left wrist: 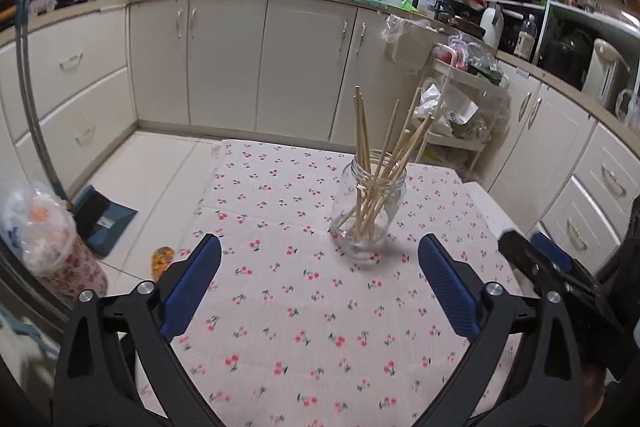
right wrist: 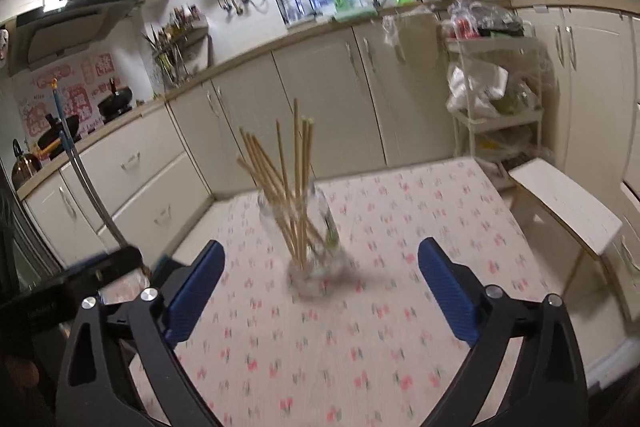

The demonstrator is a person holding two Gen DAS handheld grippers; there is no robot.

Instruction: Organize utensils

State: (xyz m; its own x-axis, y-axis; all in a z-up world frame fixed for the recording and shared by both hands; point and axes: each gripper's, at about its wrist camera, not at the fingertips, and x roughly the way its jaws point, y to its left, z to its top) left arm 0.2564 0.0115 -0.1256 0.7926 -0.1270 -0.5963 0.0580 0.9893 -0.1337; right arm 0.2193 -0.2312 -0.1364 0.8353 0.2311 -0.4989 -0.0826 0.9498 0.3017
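A clear glass jar (left wrist: 366, 223) stands upright on the cherry-print tablecloth (left wrist: 280, 307) with several wooden chopsticks (left wrist: 380, 147) fanned out inside it. My left gripper (left wrist: 320, 247) is open, well short of the jar, with only cloth between its blue pads. In the right wrist view the same jar (right wrist: 316, 259) and its chopsticks (right wrist: 288, 183) look blurred, just beyond my right gripper (right wrist: 320, 251), which is open and empty. The right gripper's tip (left wrist: 532, 255) shows at the right edge of the left wrist view, and the left gripper's body (right wrist: 100, 267) at the left of the right wrist view.
Cream kitchen cabinets (left wrist: 224, 59) run along the far side and right. A white wire trolley (left wrist: 456, 115) with bags stands behind the table. A white stool (right wrist: 564, 203) sits beside the table's right edge. A dustpan (left wrist: 104, 219) and a bagged bin (left wrist: 48, 243) are on the floor at left.
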